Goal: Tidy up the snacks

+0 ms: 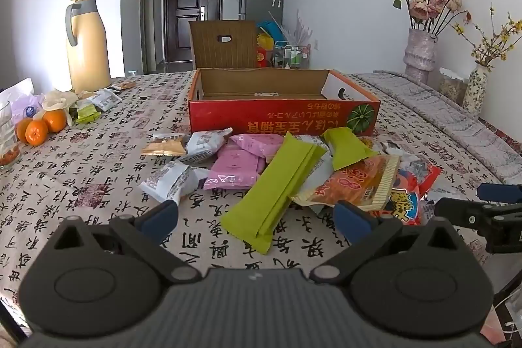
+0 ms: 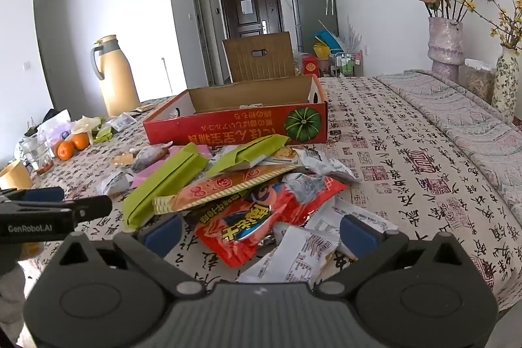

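Left gripper (image 1: 257, 217) and right gripper (image 2: 261, 232) hover wide, empty, over the snack pile (image 1: 287, 172) before the seemingly empty red box (image 1: 280, 116); take one top packet cleanly.

A yellow thermos (image 1: 87, 44), oranges (image 1: 40, 126) and two flower vases (image 1: 420, 52) stand around.
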A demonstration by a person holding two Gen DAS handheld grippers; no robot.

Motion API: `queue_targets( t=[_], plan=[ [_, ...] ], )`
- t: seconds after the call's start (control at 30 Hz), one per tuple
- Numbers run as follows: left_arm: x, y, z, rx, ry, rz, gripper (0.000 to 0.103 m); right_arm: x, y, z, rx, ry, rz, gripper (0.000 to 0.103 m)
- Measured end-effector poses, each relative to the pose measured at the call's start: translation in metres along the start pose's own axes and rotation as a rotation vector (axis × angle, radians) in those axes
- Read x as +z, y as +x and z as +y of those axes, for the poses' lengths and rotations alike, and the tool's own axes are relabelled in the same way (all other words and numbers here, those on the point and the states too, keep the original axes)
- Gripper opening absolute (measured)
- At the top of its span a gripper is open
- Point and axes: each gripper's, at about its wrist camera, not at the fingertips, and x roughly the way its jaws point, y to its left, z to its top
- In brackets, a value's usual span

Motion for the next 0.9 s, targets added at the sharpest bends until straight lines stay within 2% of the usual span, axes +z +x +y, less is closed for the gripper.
queue_targets(
  t=[0.9],
  plan=[
    [0.0001,-0.0002,0.0,0.0,-0.002,0.0,0.103,-0.0044,-0.0008,-0.001,0.001,-0.001,0.004,0.103]
  ],
)
